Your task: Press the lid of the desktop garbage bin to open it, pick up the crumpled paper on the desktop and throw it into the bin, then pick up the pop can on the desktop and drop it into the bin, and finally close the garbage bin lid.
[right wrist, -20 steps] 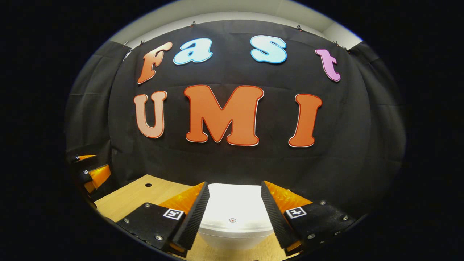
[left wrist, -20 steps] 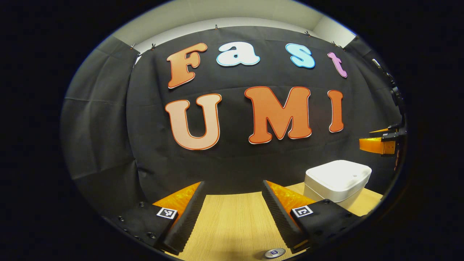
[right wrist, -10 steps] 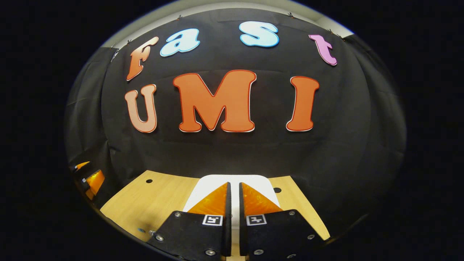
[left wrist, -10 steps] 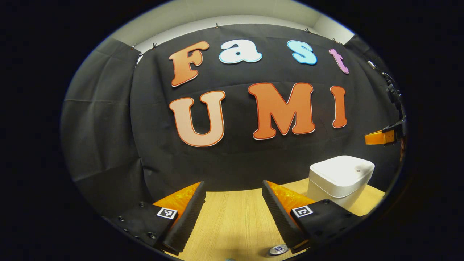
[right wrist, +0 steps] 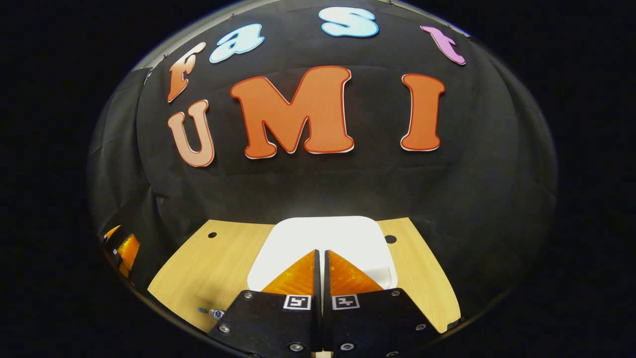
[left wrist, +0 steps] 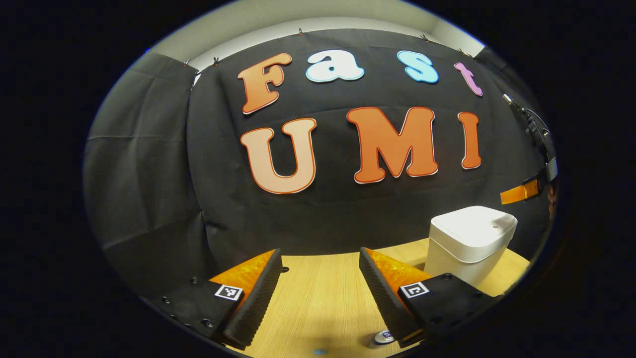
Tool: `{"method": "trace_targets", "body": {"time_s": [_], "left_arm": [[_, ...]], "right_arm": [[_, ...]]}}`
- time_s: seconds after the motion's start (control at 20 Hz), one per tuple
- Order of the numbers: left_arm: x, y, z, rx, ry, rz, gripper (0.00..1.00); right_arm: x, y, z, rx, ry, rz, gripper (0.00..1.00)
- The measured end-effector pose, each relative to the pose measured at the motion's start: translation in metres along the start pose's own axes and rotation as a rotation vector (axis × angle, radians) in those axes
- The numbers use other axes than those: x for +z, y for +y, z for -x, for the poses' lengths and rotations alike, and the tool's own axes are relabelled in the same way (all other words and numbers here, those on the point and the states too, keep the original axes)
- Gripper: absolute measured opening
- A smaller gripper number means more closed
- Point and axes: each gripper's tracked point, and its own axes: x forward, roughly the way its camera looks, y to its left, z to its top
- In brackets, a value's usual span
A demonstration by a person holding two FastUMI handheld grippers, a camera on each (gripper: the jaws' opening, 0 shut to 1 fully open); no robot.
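Right gripper [right wrist: 320, 256], fingers pressed together and holding nothing, hovers directly above the white bin lid [right wrist: 323, 236], which lies flat and shut; we judge it nearer than our left gripper [left wrist: 318, 278], fingers spread wide, empty.

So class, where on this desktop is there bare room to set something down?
Bare wood lies between the left hand-held gripper and the back cloth, left of the bin. Strips flank the bin. It is crowded over the lid, under the right hand-held gripper.
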Motion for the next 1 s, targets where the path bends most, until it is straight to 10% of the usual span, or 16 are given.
{"method": "trace_targets", "body": {"time_s": [0.7,1.0], "left_arm": [[-0.031,-0.005,0.015,0.081,0.085,0.008,0.99],[-0.047,-0.004,0.017,0.128,0.142,0.056,0.94]], "right_arm": [[-0.044,0.003,-0.017,0.060,0.197,0.031,0.01],[-0.027,0.006,-0.008,0.132,0.106,0.102,0.01]]}}
